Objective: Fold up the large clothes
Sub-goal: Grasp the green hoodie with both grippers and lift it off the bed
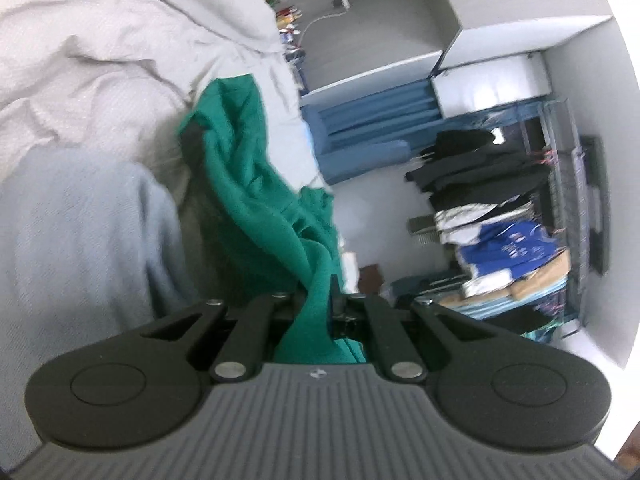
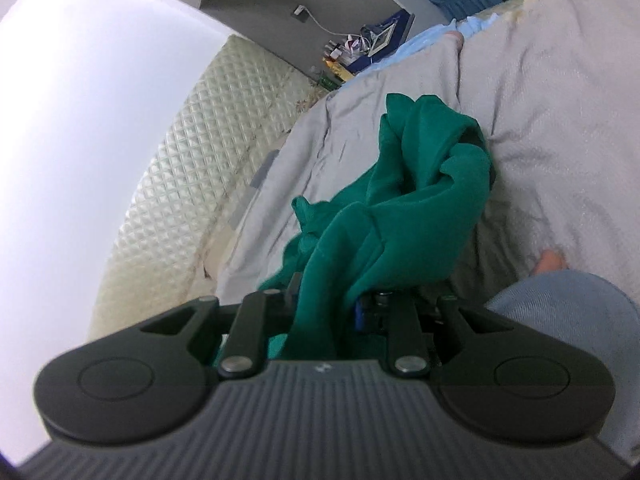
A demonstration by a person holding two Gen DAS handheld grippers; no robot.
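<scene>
A green garment (image 1: pixel 256 184) hangs bunched and twisted above a bed with a grey cover (image 1: pixel 100 60). My left gripper (image 1: pixel 320 300) is shut on one part of the garment, and the cloth runs between its fingers and over the body. In the right wrist view the same green garment (image 2: pixel 420 200) hangs crumpled above the grey cover (image 2: pixel 560 100). My right gripper (image 2: pixel 332 304) is shut on another part of it. The fingertips of both grippers are hidden by the cloth.
A person's knee in light blue trousers (image 1: pixel 80 232) is close on the left; it also shows in the right wrist view (image 2: pixel 568 304). A rack of stacked clothes (image 1: pixel 500 220), blue curtains (image 1: pixel 372 120), a quilted headboard (image 2: pixel 188 168) and a cluttered shelf (image 2: pixel 360 48) surround the bed.
</scene>
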